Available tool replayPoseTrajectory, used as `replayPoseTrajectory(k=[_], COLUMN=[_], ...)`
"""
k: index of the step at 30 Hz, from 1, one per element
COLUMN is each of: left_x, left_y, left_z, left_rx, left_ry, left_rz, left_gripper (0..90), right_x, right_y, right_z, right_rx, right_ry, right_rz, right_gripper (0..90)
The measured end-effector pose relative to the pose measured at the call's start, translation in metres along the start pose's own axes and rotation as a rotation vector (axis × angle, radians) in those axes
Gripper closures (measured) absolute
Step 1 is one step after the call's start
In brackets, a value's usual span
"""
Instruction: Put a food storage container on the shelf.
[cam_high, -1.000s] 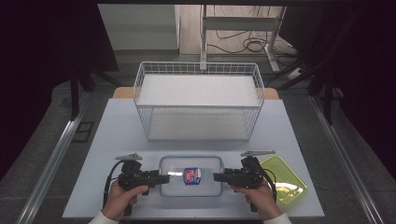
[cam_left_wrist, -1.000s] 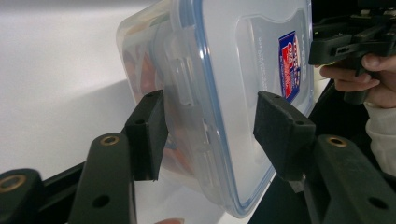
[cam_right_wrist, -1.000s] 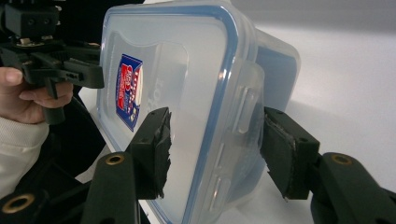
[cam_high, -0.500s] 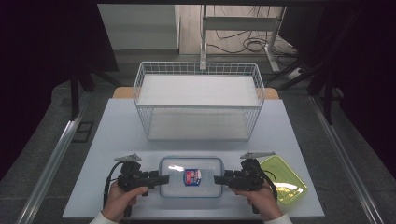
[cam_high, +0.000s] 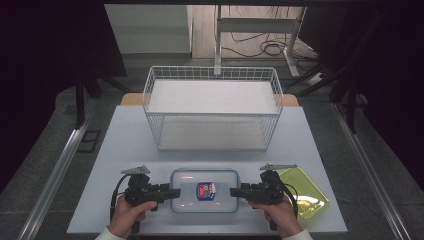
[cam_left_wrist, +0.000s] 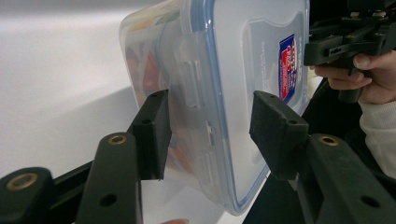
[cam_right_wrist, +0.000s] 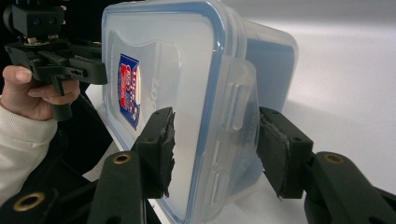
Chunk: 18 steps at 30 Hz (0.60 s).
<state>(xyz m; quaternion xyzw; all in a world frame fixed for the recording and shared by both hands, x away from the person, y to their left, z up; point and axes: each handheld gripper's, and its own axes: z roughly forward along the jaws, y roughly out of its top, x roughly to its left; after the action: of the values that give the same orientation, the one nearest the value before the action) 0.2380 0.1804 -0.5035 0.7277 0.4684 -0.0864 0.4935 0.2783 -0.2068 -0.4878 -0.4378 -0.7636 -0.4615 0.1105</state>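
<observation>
Clear plastic container (cam_high: 204, 190), at the lower centre of the high view, is flanked by the left gripper (cam_high: 172, 192) and right gripper (cam_high: 235, 191); both jaw pairs have just been closing around its end latches, not yet clamped, so a two-sided lift seems imminent.

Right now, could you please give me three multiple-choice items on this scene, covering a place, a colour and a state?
1. Where does the yellow-green tray lie?
A. Inside the wire basket
B. Right of the clear container
C. On top of the container

2. What colour is the lid's rim?
A. Red
B. Black
C. Blue

3. What state is the lid in?
A. Seated on the container
B. Lying beside it
C. Standing in the basket

Answers:
1 B, as the high view shows it on the table at the container's right.
2 C, a blue band runs round the lid.
3 A, it covers the container's top.
</observation>
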Motion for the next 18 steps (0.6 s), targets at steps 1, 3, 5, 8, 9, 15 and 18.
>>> replayPoseTrajectory(k=[1, 3, 5, 8, 9, 15, 18], left_x=[0.0005, 0.0004, -0.0004, -0.0013, -0.0014, -0.0024, -0.003], left_y=[-0.0005, -0.0018, -0.0019, -0.0022, -0.0022, -0.002, -0.0017], left_z=[-0.0012, -0.002, -0.0017, -0.0015, -0.0015, -0.0027, -0.0031], left_rx=[-0.002, -0.001, -0.001, -0.006, -0.007, -0.012, -0.014], left_ry=[-0.008, -0.01, -0.003, 0.001, 0.001, 0.007, 0.01], left_rz=[0.0, 0.002, 0.001, 0.002, 0.002, 0.012, 0.016], left_gripper=[50.5, 51.5, 51.1, 50.9, 51.0, 51.7, 51.8], right_x=[0.0001, -0.0004, 0.0001, 0.0009, 0.001, 0.0022, 0.002], right_y=[-0.0002, -0.0005, -0.0007, -0.0011, -0.0014, -0.0017, -0.0019], right_z=[-0.0002, -0.0008, -0.0007, -0.0009, -0.001, -0.0015, -0.0017], right_rx=[-0.001, -0.001, -0.003, -0.004, -0.008, -0.019, -0.02], right_ry=[0.001, 0.009, 0.008, 0.006, 0.006, 0.003, 0.006], right_rz=[0.001, 0.003, 0.005, 0.008, 0.008, -0.003, -0.006], right_gripper=[48.5, 48.9, 48.9, 49.1, 49.1, 49.7, 49.7])
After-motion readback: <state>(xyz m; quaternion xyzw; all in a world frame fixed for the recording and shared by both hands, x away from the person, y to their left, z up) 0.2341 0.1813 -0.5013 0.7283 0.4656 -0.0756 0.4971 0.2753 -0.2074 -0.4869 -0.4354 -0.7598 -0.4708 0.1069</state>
